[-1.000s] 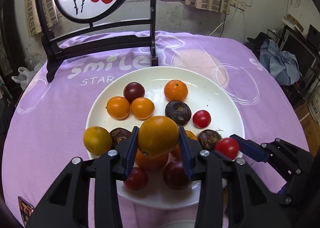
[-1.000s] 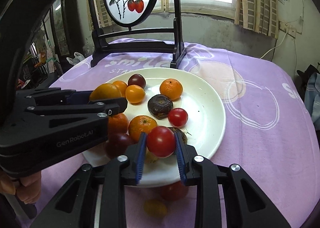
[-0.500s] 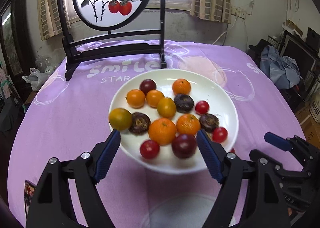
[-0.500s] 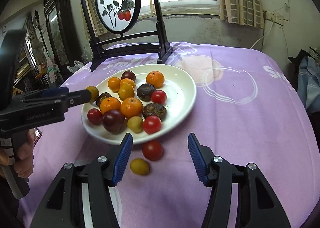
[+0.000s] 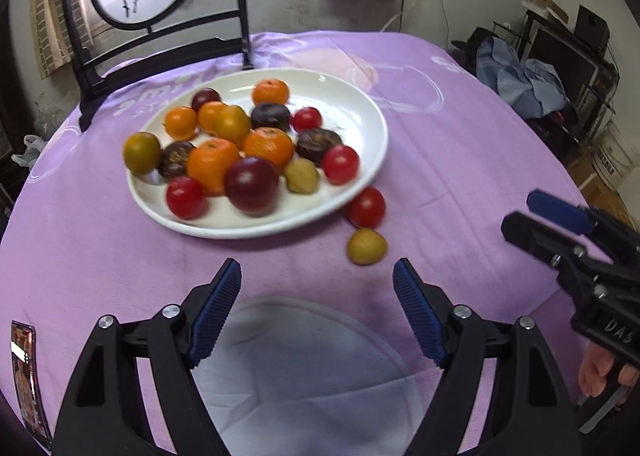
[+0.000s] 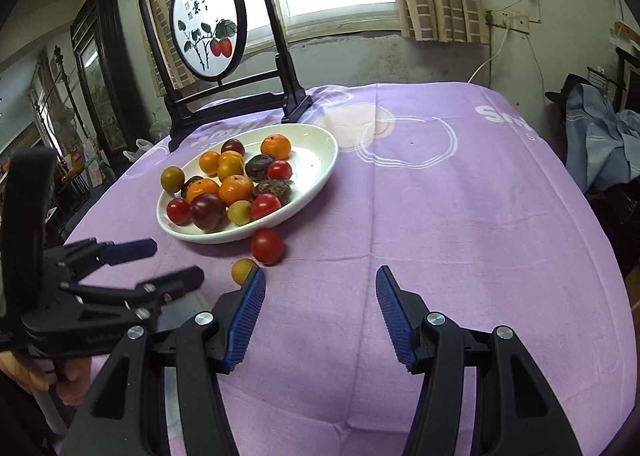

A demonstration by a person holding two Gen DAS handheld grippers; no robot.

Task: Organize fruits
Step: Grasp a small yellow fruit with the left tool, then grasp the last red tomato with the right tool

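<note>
- Since a second ago: both my grippers let go of their fruit, an orange-yellow one on the left and a red one on the right, and drew back to the near edge of the table; both fruits now lie on the plate.
- Left gripper (image 5: 317,310): jaws wide apart, nothing between them, hovering over the near cloth above a pale patch in the print.
- Right gripper (image 6: 318,314): jaws likewise wide apart and holding nothing, to the right of the left one, well apart from the plate.
- Yellow fruit (image 5: 367,246): loose on the purple tablecloth (image 5: 460,160), just near of the plate and nearest my grippers.
- Red tomato (image 5: 366,206): also off the plate, touching or almost touching its near-right rim, just far of the yellow fruit.
- White plate (image 5: 360,112): mid-table, holding the bulk of the fruit, namely oranges, red tomatoes, dark plums, brown fruits and a small yellow one, clustered to its near-left side; one yellow-green fruit sits on the left rim.
- Framed painting (image 6: 208,22): upright at the far side, behind the plate.
- Progress, as I judge it: mostly done; two strays left to collect, the yellow one first.
</note>
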